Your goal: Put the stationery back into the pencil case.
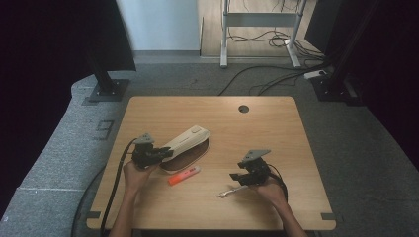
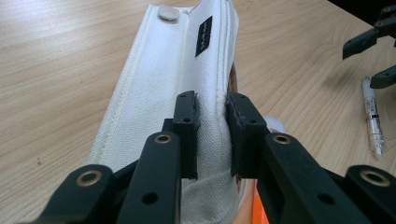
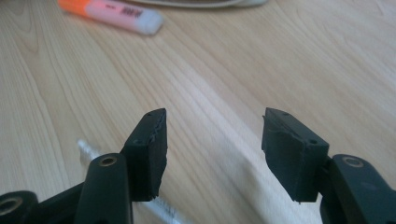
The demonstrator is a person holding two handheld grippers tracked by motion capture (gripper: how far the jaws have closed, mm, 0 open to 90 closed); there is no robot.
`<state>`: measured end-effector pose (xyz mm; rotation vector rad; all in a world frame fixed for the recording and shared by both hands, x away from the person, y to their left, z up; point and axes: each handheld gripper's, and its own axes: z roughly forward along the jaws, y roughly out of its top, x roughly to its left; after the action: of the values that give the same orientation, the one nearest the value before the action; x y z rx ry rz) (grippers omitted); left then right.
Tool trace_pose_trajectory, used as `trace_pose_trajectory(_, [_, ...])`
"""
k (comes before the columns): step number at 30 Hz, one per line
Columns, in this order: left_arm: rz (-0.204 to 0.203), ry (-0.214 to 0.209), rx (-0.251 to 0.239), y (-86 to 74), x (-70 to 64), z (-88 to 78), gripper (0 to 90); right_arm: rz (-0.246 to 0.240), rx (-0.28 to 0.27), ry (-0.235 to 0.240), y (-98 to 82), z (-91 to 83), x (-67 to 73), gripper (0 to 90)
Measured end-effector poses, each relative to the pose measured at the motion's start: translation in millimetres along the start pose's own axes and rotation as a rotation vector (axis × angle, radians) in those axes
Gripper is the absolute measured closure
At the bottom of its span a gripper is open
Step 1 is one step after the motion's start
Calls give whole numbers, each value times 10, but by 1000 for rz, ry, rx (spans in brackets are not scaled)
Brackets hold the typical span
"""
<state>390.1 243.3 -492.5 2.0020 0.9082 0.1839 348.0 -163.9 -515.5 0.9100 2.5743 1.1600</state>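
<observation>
A cream fabric pencil case (image 1: 190,140) lies left of the table's middle, its mouth gaping toward me. My left gripper (image 1: 168,153) is shut on its upper flap (image 2: 163,70), and the pads (image 2: 187,121) pinch the cloth edge. An orange highlighter (image 1: 184,176) rests just in front of the case. A clear pen (image 1: 231,191) lies at the front right. My right gripper (image 1: 236,177) hovers low over the pen, open, with nothing between its fingers (image 3: 215,135). The pen (image 3: 88,151) passes under the left jaw.
The wooden table (image 1: 257,133) has a round cable hole (image 1: 243,108) near its far edge. Beyond it are grey carpet, a desk frame and cables. In the right gripper view the highlighter (image 3: 112,11) lies ahead, with bare wood between.
</observation>
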Motion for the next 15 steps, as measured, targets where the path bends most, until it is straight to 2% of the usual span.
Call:
trace_pose_trajectory(8, [1, 0, 2, -1, -3, 1, 747, -12, -5, -2, -189, -106, 50, 448])
trace_pose_trajectory(15, [1, -2, 4, -3, -4, 4, 746, -29, 34, 10, -333, -113, 98, 494])
